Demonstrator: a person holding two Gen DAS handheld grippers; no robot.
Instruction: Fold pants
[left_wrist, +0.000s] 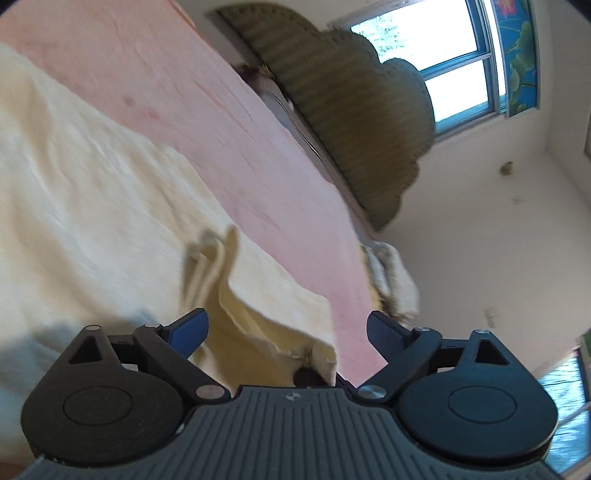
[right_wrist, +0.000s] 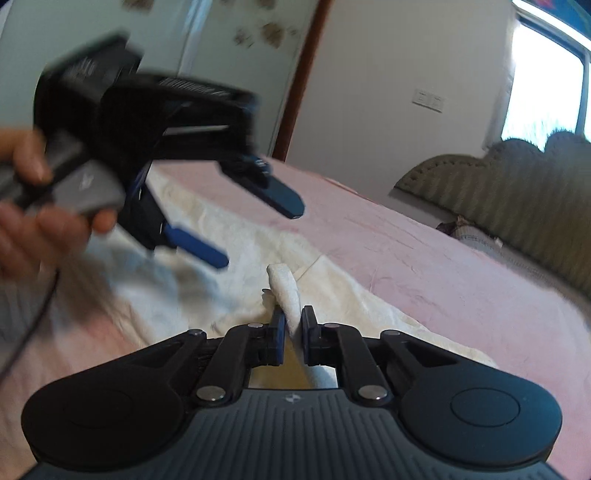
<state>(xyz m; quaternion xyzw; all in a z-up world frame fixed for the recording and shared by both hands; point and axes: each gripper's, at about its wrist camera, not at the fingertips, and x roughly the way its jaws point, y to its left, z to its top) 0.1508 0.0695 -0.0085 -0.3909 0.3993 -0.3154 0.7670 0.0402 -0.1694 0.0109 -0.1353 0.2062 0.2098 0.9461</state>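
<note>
Cream pants lie spread on a pink bed sheet. My left gripper is open and empty, just above a raised fold of the pants' edge. In the right wrist view the pants stretch across the sheet. My right gripper is shut on a bunched strip of the pants' cloth that stands up between its pads. The left gripper hovers open to the left above the pants, held by a hand.
An olive padded headboard runs along the far side of the bed, with a window behind it. A crumpled light cloth lies at the bed's edge. A door frame and white wall stand beyond the bed.
</note>
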